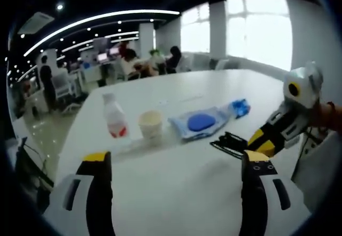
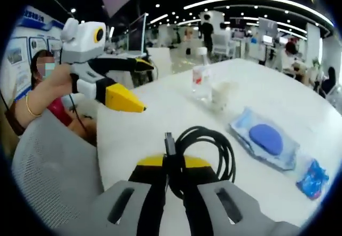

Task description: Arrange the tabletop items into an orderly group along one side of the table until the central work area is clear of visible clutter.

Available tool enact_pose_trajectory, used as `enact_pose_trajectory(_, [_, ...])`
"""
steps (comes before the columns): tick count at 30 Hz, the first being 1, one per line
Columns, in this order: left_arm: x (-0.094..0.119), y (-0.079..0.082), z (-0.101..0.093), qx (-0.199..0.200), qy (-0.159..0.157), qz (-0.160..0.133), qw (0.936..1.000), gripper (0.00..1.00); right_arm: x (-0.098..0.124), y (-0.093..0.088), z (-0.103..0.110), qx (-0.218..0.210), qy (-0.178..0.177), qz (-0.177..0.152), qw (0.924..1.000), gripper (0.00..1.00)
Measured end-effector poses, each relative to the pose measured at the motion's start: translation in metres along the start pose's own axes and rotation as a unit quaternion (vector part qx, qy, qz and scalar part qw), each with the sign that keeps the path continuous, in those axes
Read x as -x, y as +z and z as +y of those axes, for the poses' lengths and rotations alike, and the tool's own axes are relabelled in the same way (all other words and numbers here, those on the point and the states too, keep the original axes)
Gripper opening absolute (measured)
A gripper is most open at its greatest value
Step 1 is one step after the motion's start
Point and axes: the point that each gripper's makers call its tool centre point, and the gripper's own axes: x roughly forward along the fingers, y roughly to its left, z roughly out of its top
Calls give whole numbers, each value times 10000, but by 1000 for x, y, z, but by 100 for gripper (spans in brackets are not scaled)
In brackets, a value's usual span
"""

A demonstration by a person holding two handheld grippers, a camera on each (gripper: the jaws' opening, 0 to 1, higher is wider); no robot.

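Beside bottle [image 1: 115, 117]: cup [image 1: 150, 123], blue pack [image 1: 200, 122] already lined. Your right hand-held gripper [image 2: 173, 185] grips black cable [image 2: 206, 147], not yet placed; left hand-held gripper [image 1: 173, 166] open, empty.

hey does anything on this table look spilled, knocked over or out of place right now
Nothing stands out. The bottle and cup stand upright, the blue pack lies flat, and the right claw holds the black cable. No spill shows.
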Motion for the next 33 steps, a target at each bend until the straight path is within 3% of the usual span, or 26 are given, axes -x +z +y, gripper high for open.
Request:
enact_pose_trajectory(17, [-3,-9,-5,-47,-103,202,9997,97,61,-23,-78,-654,-1121,-119,9915,10])
enact_pose_trajectory(22, [-4,-9,-7,-53,-132,210,9997,97,73,-33,-97,-511,-1460,53,9880,10])
enact_pose_trajectory(33, [-4,-12,-6,-62,-128,273,9995,97,79,-48,-122,-406,-1721,329,9837,10])
